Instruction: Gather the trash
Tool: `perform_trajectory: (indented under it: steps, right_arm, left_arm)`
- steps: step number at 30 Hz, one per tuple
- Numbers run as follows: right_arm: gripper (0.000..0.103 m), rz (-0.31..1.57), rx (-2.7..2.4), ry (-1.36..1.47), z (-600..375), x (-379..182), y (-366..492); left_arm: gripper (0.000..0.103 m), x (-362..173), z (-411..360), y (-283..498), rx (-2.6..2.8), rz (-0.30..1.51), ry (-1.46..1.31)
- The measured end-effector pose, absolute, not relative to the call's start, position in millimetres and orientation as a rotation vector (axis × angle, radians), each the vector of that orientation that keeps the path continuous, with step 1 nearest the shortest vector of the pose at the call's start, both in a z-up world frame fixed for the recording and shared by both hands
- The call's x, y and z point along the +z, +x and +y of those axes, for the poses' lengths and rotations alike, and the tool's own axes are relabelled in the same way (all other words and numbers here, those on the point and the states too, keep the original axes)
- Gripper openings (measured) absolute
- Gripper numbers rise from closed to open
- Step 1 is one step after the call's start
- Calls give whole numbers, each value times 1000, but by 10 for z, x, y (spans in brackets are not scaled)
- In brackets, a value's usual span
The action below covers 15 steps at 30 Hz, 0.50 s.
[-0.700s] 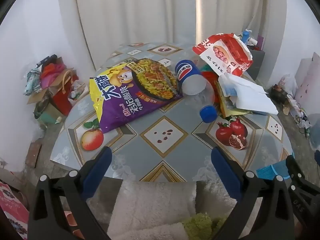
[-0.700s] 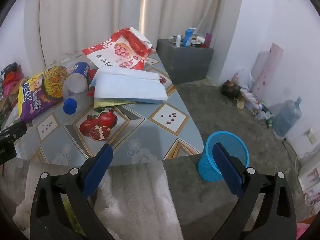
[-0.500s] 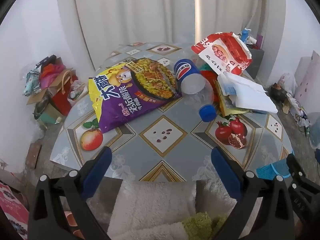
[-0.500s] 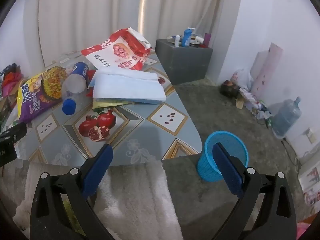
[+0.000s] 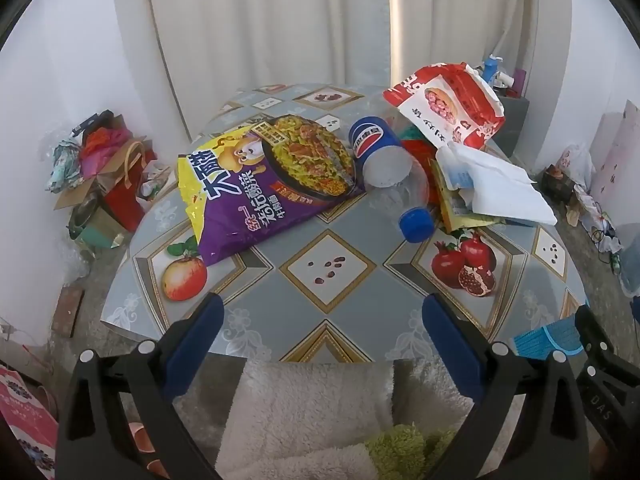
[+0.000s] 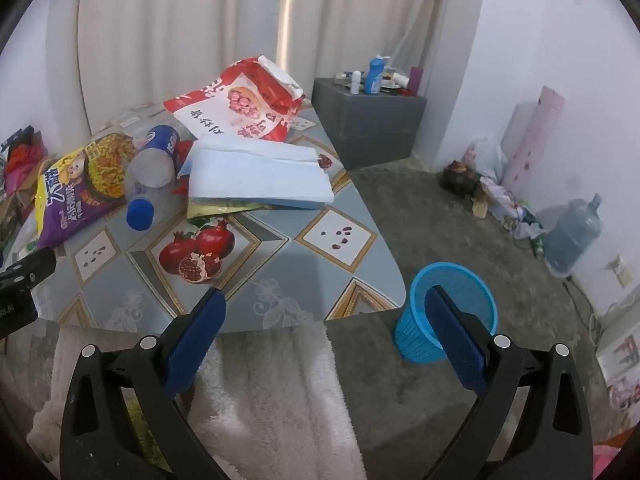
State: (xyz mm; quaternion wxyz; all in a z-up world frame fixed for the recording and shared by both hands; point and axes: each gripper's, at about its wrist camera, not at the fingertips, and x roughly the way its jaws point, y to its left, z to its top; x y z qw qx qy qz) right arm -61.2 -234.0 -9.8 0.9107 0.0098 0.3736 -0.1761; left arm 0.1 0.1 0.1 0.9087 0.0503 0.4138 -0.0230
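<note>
Both blue-padded grippers hang wide apart and empty off the near edge of a round table point(image 5: 340, 280) covered in a fruit-patterned grey oilcloth. The left gripper point(image 5: 320, 320) faces the table's middle; the right gripper point(image 6: 324, 312) faces its right edge. The trash lies toward the far half of the table: a purple and yellow instant-noodle bag point(image 5: 264, 184) at the left side, a clear plastic Pepsi bottle with a blue cap point(image 5: 394, 176) lying on its side just beside it, then a crumpled white and pale-blue paper pack point(image 6: 256, 176) over a flat yellow wrapper point(image 6: 224, 208), with a torn red and white snack bag point(image 6: 240, 104) behind. A blue mesh wastebasket point(image 6: 448, 312) stands on the floor off the table's right edge.
</note>
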Motion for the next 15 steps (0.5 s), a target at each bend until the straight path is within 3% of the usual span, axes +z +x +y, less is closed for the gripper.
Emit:
perform_trajectory:
  steps: [15]
  right_arm:
    - [95,769,-362,20,-2335,-87,-615]
  left_arm:
    - [97,-2,-3,1,-45,854,106]
